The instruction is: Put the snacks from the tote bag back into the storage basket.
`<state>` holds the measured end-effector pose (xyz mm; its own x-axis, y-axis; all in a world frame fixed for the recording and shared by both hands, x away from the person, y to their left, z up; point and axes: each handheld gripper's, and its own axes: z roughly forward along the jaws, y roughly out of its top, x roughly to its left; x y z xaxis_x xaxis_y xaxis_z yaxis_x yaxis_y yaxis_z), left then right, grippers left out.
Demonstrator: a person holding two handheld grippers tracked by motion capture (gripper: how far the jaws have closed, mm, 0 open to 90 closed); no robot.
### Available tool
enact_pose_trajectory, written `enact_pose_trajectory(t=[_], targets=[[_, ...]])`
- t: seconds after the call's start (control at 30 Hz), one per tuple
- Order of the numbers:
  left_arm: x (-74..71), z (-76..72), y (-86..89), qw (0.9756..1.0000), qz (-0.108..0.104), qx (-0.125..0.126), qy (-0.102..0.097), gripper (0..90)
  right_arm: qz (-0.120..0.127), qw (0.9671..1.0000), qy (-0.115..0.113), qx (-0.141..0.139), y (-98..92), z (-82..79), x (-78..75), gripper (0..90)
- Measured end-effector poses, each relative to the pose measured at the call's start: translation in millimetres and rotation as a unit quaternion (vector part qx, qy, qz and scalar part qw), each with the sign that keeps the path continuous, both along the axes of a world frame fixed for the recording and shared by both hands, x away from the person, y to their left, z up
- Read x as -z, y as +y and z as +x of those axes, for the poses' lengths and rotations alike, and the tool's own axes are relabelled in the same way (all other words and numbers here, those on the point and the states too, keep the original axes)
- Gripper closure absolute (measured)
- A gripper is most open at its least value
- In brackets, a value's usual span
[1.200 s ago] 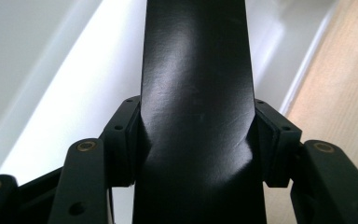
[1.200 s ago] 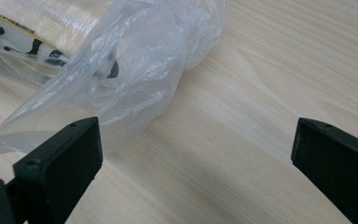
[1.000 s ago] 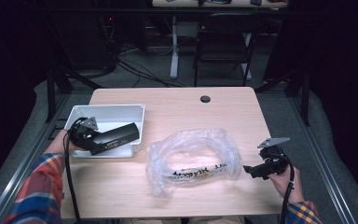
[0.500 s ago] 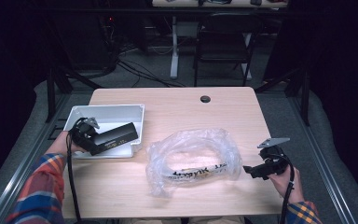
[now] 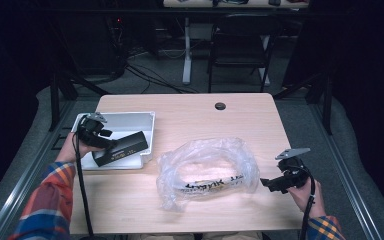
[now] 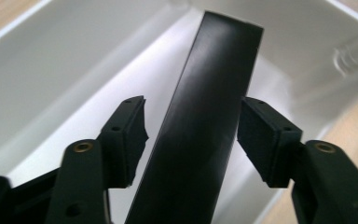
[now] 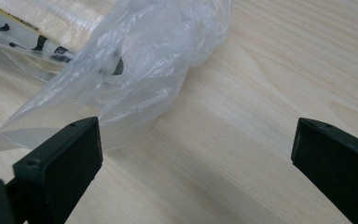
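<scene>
A long black box (image 5: 122, 147) lies slanted over the white tray (image 5: 130, 120) at the table's left. My left gripper (image 5: 105, 142) has it between its jaws. In the left gripper view the box (image 6: 205, 121) runs up between the pads of the gripper (image 6: 191, 135), which have just been closing on its sides, with the tray (image 6: 51, 70) underneath. A crumpled clear plastic bag (image 5: 207, 170) with printed packaging inside lies mid-table. My right gripper (image 5: 266, 184) rests open just right of it. In the right gripper view the bag (image 7: 121, 70) lies ahead of the wide-open gripper (image 7: 196, 140), nothing between the pads.
A round black cable hole (image 5: 220, 106) sits near the table's far edge. A dark chair (image 5: 240, 45) and cables stand on the floor behind the table. Bare wood lies in front of the bag and along the far half.
The left gripper and the near end of the black box have risen slightly over the tray. The right gripper and the bag have not moved.
</scene>
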<state>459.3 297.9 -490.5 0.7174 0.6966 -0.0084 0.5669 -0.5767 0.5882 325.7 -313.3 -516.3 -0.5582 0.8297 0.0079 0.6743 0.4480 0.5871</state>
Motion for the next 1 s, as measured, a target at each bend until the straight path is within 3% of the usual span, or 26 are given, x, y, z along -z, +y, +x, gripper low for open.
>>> enact_pose_trajectory(t=[0.27, 0.3, 0.33, 0.37, 0.4, 0.5, 0.53, 0.7, 0.73, 0.83, 1.0], targets=[[3.4, 9.2, -19.2, 0.9984, -0.006, -0.055, -0.009, 73.1, -0.001, 1.0000, -0.002, 0.001, -0.8, 0.2, -0.3, 1.3], [3.8, 11.2, -22.2, 0.9976, -0.001, -0.069, -0.012, 73.1, -0.001, 1.0000, -0.002, 0.001, -0.8, 0.2, -0.3, 1.3], [4.4, 14.6, -25.0, 0.9956, -0.005, -0.091, -0.018, 82.1, 0.000, 1.0000, -0.003, 0.002, -1.1, 0.4, -0.3, 1.3], [4.4, 14.6, -25.0, 0.9956, -0.005, -0.091, -0.018, 85.6, 0.000, 1.0000, -0.003, 0.002, -1.1, 0.4, -0.3, 1.3], [5.8, 19.0, -29.3, 0.9934, -0.005, -0.113, -0.017, 88.3, -0.001, 1.0000, -0.002, 0.001, -1.1, 0.4, -0.3, 1.3], [7.5, 22.4, -33.3, 0.9928, -0.004, -0.119, -0.010, 90.0, -0.002, 1.0000, -0.002, 0.000, -0.9, 0.4, -0.4, 1.3], [10.0, 25.4, -39.5, 0.9914, 0.006, -0.131, -0.010, 90.0, -0.002, 1.0000, -0.002, 0.000, -0.9, 0.3, -0.4, 1.3], [18.5, 33.5, -48.7, 0.9896, 0.000, -0.144, 0.000, 90.0, -0.001, 1.0000, -0.002, -0.001, -2.0, 0.5, -0.5, 1.3], [20.2, 34.8, -51.2, 0.9883, 0.007, -0.152, -0.001, 90.0, -0.001, 1.0000, -0.002, -0.001, -2.1, 0.5, -0.5, 1.3], [23.0, 37.0, -53.0, 0.9890, -0.005, -0.148, 0.006, 90.0, 0.000, 1.0000, -0.001, 0.000, -2.2, 0.5, -0.1, 1.3], [29.5, 41.0, -60.1, 0.9887, 0.001, -0.149, 0.014, 90.0, 0.002, 1.0000, 0.001, -0.001, -2.3, 0.9, 0.2, 1.4]])
